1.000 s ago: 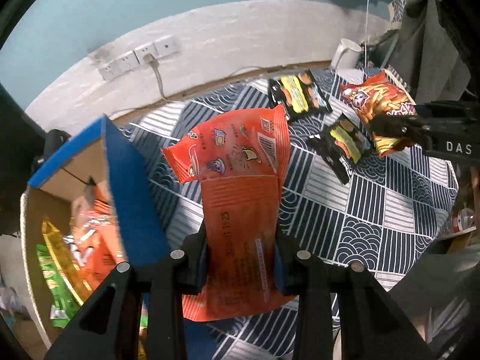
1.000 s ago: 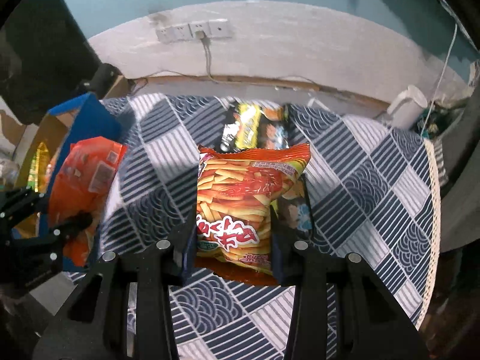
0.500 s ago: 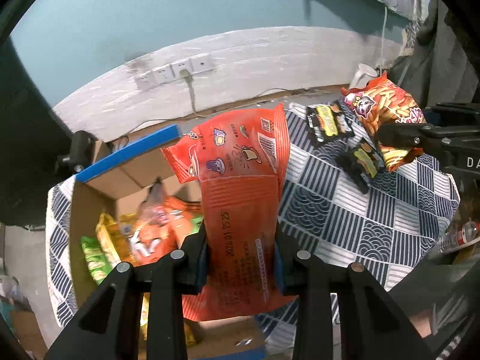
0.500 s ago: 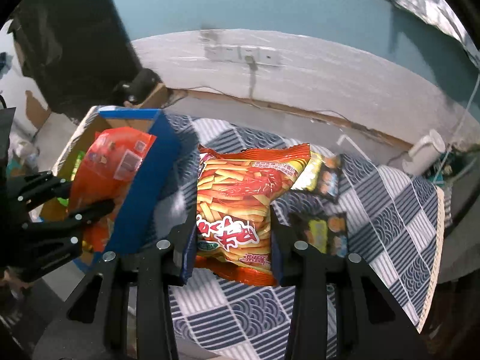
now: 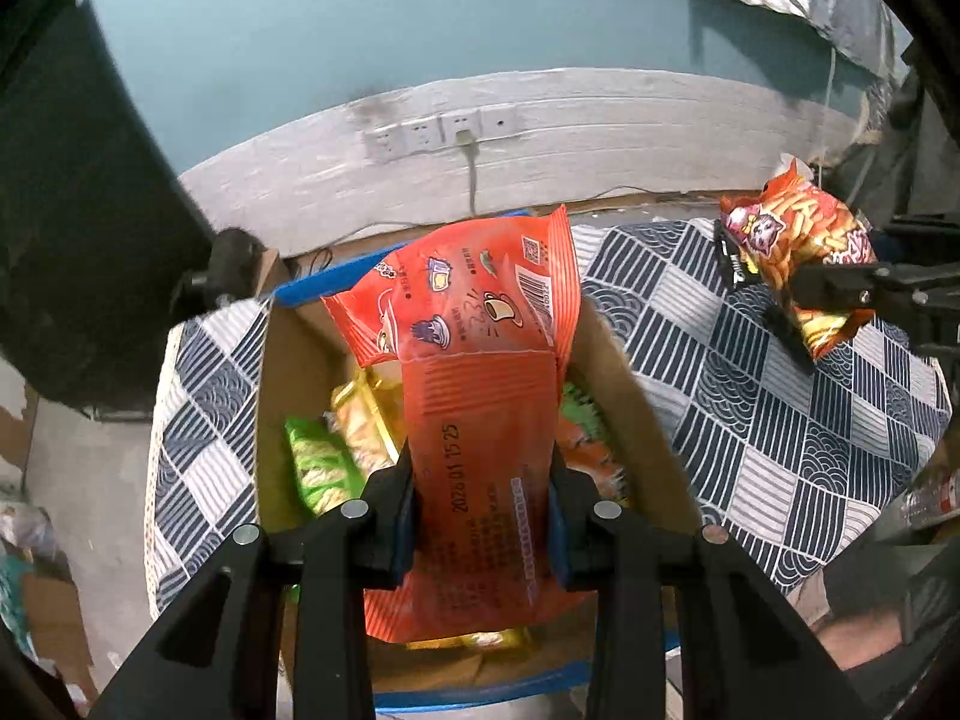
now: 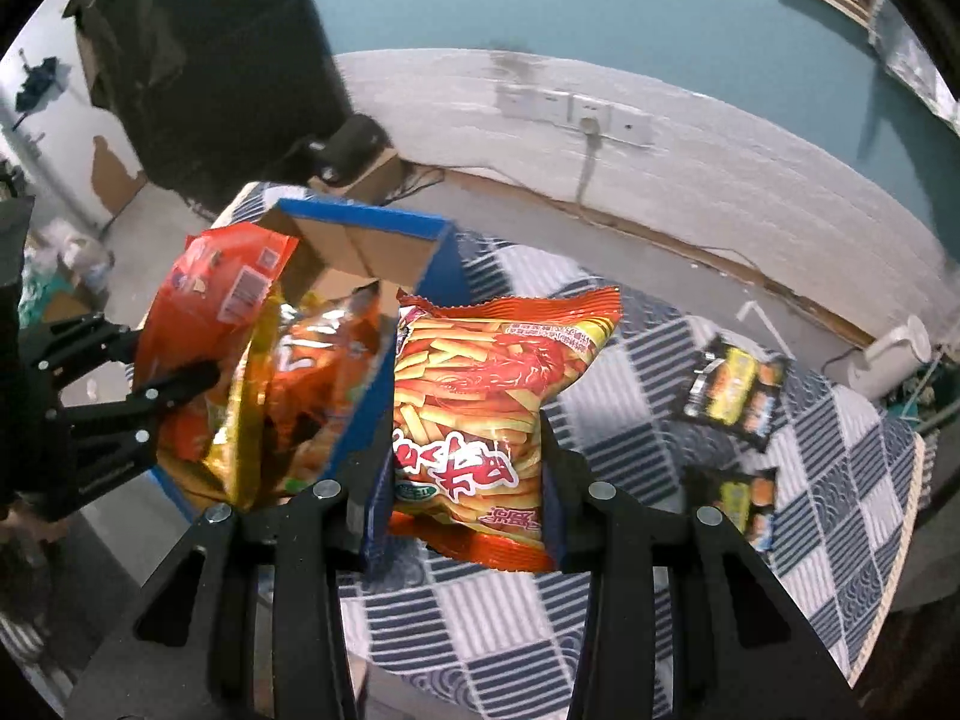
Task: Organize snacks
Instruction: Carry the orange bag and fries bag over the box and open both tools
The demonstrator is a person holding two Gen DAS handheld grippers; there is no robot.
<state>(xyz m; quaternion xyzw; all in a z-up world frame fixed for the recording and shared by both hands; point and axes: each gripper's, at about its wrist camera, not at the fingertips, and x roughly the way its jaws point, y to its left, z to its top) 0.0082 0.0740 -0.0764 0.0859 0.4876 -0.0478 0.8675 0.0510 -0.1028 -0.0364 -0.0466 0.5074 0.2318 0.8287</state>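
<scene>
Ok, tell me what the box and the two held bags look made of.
Box: corrugated cardboard, going by its matte brown inner walls; blue outside.
Orange bag: glossy plastic film, crimped edges, printed barcode.
Fries bag: likely the same shiny film, with creases catching light.

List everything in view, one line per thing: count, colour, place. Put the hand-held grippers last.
Orange snack bag: one, orange-red, printed back showing, held above the open box.
Fries snack bag: one, orange with yellow sticks, held over the cloth beside the box.
Cardboard box: one, brown with blue edges, on the cloth, holding several orange, yellow and green packs.
Black snack packs: two, black and yellow, lying on the cloth.
Tablecloth: one, navy and white patchwork, covering the table.
Wall sockets: one white row, on the wall.
Left hand-held gripper: black, shut on the orange snack bag.
Right hand-held gripper: black, shut on the fries snack bag.
</scene>
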